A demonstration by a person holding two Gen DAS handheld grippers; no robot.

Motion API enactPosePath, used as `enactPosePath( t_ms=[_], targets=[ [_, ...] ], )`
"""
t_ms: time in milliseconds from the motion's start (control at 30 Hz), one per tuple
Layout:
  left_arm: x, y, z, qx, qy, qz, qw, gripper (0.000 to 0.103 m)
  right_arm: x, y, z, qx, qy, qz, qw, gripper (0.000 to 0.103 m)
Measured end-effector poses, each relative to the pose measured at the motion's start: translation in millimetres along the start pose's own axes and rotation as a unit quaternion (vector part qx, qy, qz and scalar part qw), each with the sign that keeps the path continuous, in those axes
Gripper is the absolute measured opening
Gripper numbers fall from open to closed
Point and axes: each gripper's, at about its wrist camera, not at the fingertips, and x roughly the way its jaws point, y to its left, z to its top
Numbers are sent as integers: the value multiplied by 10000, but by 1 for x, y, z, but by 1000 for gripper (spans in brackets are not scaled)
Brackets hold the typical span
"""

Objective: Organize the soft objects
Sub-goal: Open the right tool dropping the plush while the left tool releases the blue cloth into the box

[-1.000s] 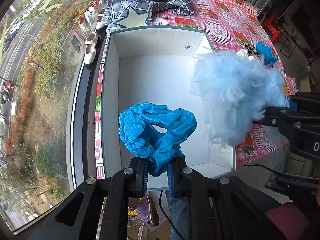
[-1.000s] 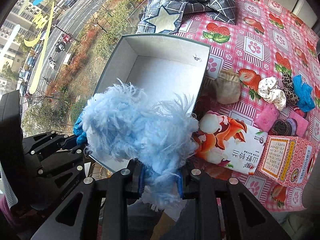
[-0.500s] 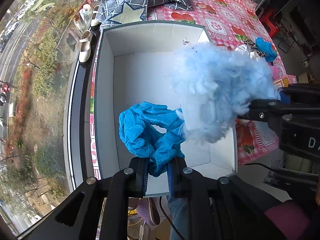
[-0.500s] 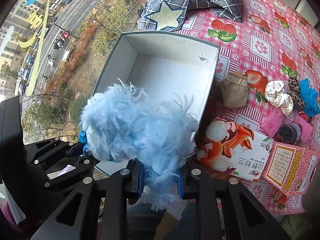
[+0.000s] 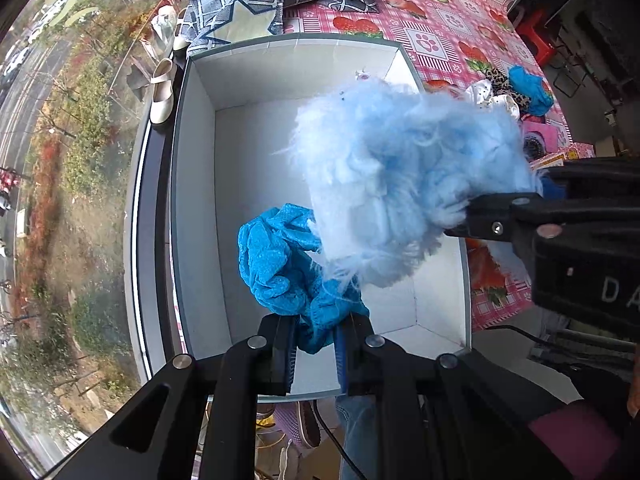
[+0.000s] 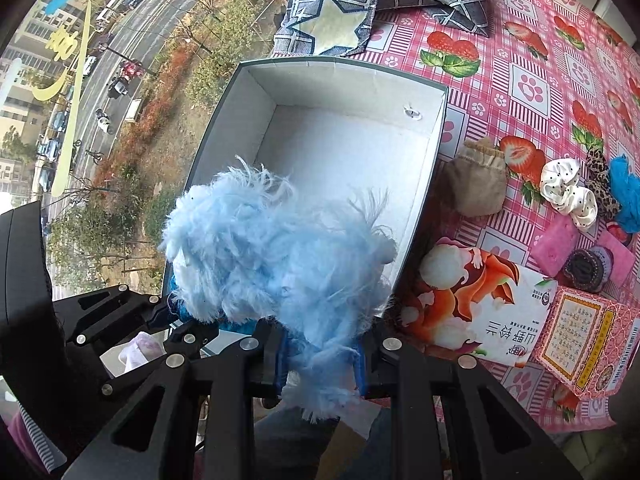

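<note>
Strawberry tablecloth point(image 6: 500, 28), open box point(image 5: 192, 184), fluffy toy point(image 5: 400, 176) overhead

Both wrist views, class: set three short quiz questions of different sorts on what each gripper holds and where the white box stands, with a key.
1. True or false: the left gripper is shut on the crumpled bright blue shiny cloth.
2. What does the right gripper hold: A a beige drawstring pouch, B the fluffy pale blue fur piece, C a spotted white scrunchie?
3. Fill in: both held things hang above the open white cardboard box, whose floor is ____.

Key: 1 true; 2 B; 3 bare. The beige drawstring pouch and white spotted scrunchie lie on the pink strawberry tablecloth.
</note>
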Motion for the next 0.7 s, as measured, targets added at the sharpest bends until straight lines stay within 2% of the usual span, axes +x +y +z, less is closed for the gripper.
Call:
enactPosePath(
  t_ms=[167,367,467,500,533,567,633,700],
  targets=[
    [1,3,0,-83,16,-10,10000,17,1,3,3,-52,-23,3,10000,25],
    [2,-2,1,40,86,23,10000,17,5,6,5,-41,-17,107,9999,25],
    [1,-5,3,63,26,38,10000,20,2,9,7,-104,-73,174,9998,25],
    [1,-5,4,64,7,27,10000,27,1,10,8,-119,-94,188,9997,28],
    [0,-3,4,37,-15,-6,10000,39,0,10,8,-127,-107,196,9997,36],
    [-2,-2,4,1,-49,-32,10000,46,-1,10,9,-124,-121,189,9997,42],
    [-5,2,4,-76,-131,-70,9999,69,-3,7,9,-50,-174,131,9998,73],
    [-6,3,4,-113,-170,-102,9997,79,-7,2,9,97,-268,149,9995,80]
  ],
)
